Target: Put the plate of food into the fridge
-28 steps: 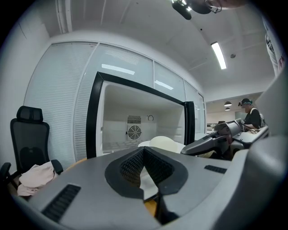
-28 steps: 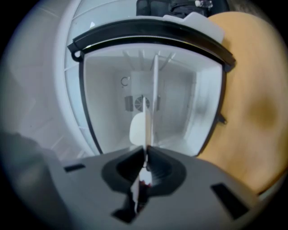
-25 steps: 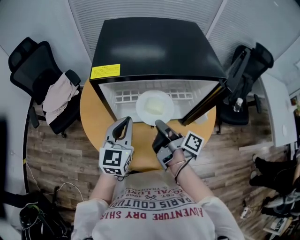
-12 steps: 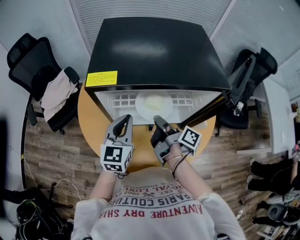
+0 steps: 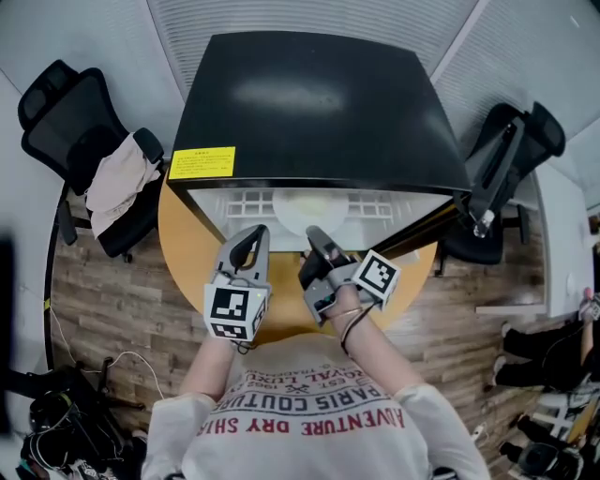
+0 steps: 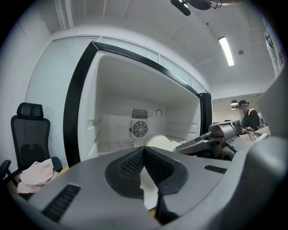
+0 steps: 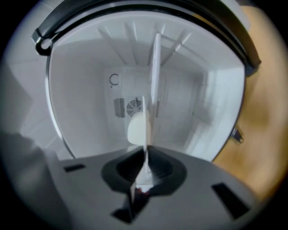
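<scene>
The right gripper (image 5: 315,240) clamps the near rim of the plate of food (image 5: 309,202), which lies straight ahead, inside the fridge (image 5: 319,103). The left gripper (image 5: 251,242) waits clenched and empty outside the fridge.

Bright, even indoor light all round. A ceiling strip light (image 6: 226,50) glows at upper right in the left gripper view. The black fridge (image 5: 309,103) top shows soft glare. The right gripper view is smeary, and both gripper views bend hard with black corners.

Office: desk chairs (image 5: 53,111), window blinds (image 5: 246,15)
</scene>
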`<state>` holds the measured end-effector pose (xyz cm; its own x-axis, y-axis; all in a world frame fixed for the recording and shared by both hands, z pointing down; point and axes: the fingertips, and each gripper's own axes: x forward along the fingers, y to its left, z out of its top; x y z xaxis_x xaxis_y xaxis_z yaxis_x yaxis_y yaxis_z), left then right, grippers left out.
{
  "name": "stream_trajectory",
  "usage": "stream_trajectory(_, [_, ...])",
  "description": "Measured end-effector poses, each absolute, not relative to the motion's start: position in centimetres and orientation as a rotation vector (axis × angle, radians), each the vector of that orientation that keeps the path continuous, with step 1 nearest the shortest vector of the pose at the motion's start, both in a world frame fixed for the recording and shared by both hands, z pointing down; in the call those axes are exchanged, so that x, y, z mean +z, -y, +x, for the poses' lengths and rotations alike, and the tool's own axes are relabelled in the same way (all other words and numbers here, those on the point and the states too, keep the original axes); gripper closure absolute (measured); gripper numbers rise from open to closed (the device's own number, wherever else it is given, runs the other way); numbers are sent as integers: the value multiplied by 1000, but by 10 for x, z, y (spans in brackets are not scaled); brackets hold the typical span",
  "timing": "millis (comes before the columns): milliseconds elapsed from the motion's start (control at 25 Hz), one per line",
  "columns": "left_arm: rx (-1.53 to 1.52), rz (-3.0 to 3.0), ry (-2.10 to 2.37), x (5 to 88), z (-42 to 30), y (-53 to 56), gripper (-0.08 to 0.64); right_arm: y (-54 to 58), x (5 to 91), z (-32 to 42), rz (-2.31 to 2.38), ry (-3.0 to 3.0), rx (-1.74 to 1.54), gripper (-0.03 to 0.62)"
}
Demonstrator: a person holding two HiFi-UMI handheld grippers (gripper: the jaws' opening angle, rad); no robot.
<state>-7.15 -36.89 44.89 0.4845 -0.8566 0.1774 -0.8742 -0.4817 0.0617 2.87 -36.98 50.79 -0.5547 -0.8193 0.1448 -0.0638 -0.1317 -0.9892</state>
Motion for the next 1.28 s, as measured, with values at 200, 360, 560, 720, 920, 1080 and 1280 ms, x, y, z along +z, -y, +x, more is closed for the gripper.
stream_trajectory(200, [178,2555,1506,454,-75,371,537,379,511,23,-962,-1548,-1766,494])
stream_trajectory(360, [179,2551,1503,457,-76,374,537,383,514,21,-933,-1516,-1784,474])
stream_trajectory(560, [185,2555,1493,458,-72,376,537,391,517,25,-956,-1502,-1792,459])
stream_trajectory(720, [187,2563,1484,458,-68,377,537,394,516,27,-986,-1512,-1798,460])
stream_trajectory(920, [193,2570,1483,457,-65,376,537,394,516,26,-964,-1490,-1807,460])
stream_trajectory(1080, [190,2580,1484,454,-63,373,537,389,512,25,-948,-1485,-1797,468])
stream_trajectory(1280, [178,2597,1475,451,-60,368,537,375,506,22,-875,-1457,-1781,482])
